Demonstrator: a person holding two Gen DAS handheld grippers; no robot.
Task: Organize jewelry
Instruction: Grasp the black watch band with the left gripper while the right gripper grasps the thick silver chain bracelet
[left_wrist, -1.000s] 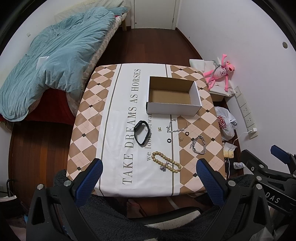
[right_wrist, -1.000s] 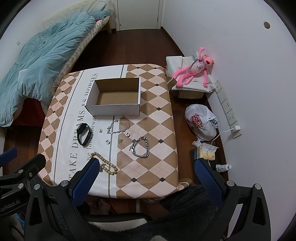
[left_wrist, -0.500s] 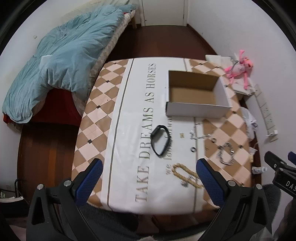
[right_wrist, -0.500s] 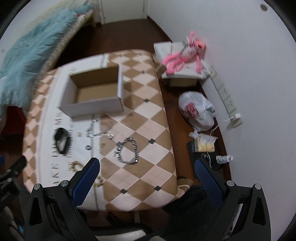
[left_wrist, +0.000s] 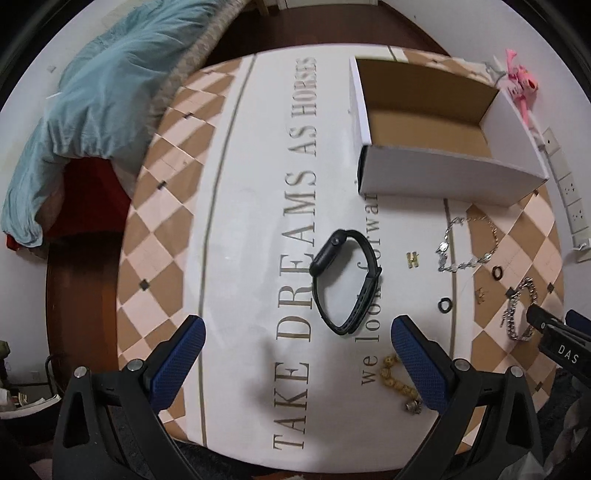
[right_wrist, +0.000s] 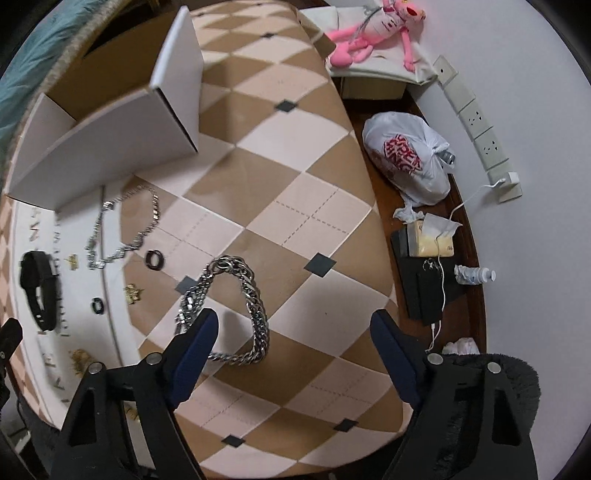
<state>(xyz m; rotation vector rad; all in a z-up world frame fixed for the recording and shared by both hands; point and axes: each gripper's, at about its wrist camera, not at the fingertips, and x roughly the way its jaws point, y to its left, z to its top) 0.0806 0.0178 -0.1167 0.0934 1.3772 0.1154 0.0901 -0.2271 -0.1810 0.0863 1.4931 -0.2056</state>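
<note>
both grippers have dropped toward the table (left_wrist: 236, 206) over the last second; the tabletop fills each view far more than it did, and the room around it has slid out to the edges.

left gripper (left_wrist: 297, 363): jaws wide apart, nothing between them. the black watch (left_wrist: 345, 280) lies just above its fingertips, centre of the left wrist frame, on the white lettered strip.

right gripper (right_wrist: 291, 347): jaws have just been closing a little but are not clenched on anything. the heavy silver chain bracelet (right_wrist: 236, 314) sits at lower centre of the right wrist frame, part of its loop between the pads, the left pad in front of its left side. contact there cannot be told.

everything else lies loose on the cloth: thin silver necklace (right_wrist: 122, 229), two black rings (right_wrist: 154, 259), small gold pieces (right_wrist: 133, 293), bead bracelet (left_wrist: 397, 380).

cardboard box (left_wrist: 443, 140) in the upper right of the left view looks empty. judgement: sorting not begun; first picks are being lined up, bracelet for the right, probably the watch for the left.
</note>
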